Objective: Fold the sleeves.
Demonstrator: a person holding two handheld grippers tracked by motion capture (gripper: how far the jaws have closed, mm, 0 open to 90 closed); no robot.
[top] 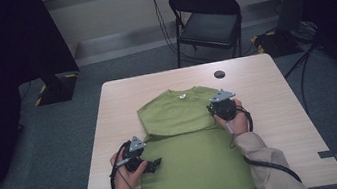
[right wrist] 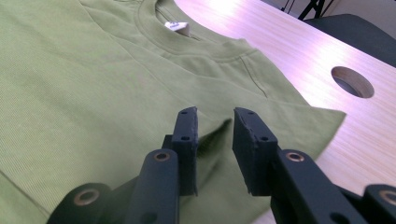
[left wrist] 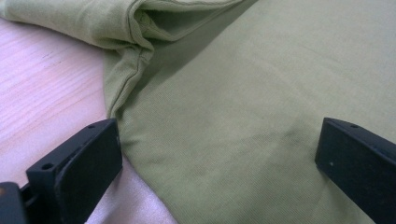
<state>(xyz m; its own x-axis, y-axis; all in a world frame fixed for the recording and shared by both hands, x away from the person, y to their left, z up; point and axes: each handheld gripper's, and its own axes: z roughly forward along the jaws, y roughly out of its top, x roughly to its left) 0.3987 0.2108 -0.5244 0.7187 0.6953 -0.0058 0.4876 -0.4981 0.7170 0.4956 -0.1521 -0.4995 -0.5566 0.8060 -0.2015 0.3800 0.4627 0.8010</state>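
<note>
A: Item one?
B: Green T-shirt (top: 189, 142), flat on the table (top: 280, 108), sleeves folded in, collar at the far side.
A: Left gripper (top: 153, 166)?
B: At the shirt's left edge, jaws wide apart, fabric beneath them, nothing pinched.
A: Right gripper (right wrist: 215, 140)?
B: Above the folded right sleeve, jaws slightly parted, nothing clamped.
A: Containers?
B: One round hole (right wrist: 352, 81) in the tabletop.

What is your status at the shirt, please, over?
Left gripper open over the green shirt. Right gripper slightly open over its folded sleeve edge, nothing pinched. Nothing in the way.
</note>
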